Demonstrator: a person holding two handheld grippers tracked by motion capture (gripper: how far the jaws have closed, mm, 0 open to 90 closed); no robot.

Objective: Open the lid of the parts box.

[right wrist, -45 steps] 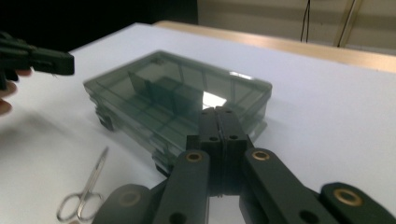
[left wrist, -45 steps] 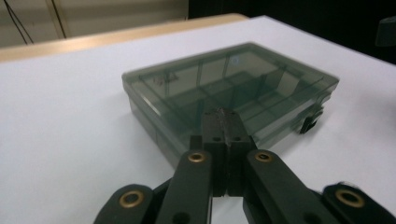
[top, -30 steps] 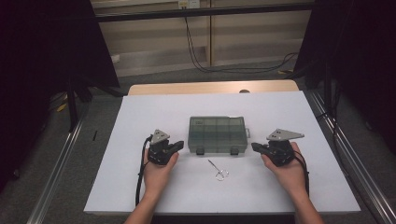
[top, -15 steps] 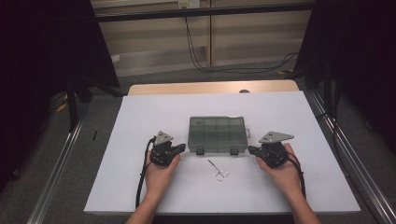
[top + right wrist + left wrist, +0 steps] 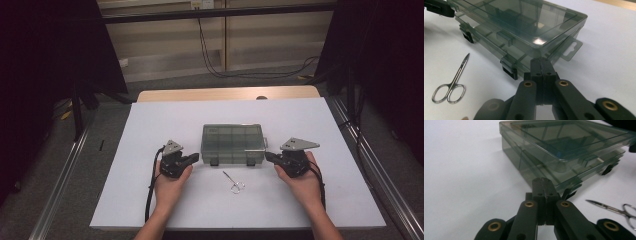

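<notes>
Compartment box (image 5: 232, 144), of smoky translucent plastic with its lid down, lies flat at the middle of the white table (image 5: 150, 120), black latches facing the person. Left gripper (image 5: 192, 159), held in the person's left hand (image 5: 170, 182), sits at the box's near left corner with its jaws pressed together and nothing between them; in the left gripper view the tips (image 5: 543, 185) lie just at the box's lower front edge (image 5: 564, 182). Right gripper (image 5: 268, 157), held in the right hand (image 5: 302, 182), sits at the near right corner, jaws likewise clenched and empty; its tips (image 5: 541, 65) lie close to the box's corner, beside the hang tab (image 5: 571, 50). Small scissors (image 5: 233, 183) lie on the table in front of the box, between the two hands, touched by neither gripper
</notes>
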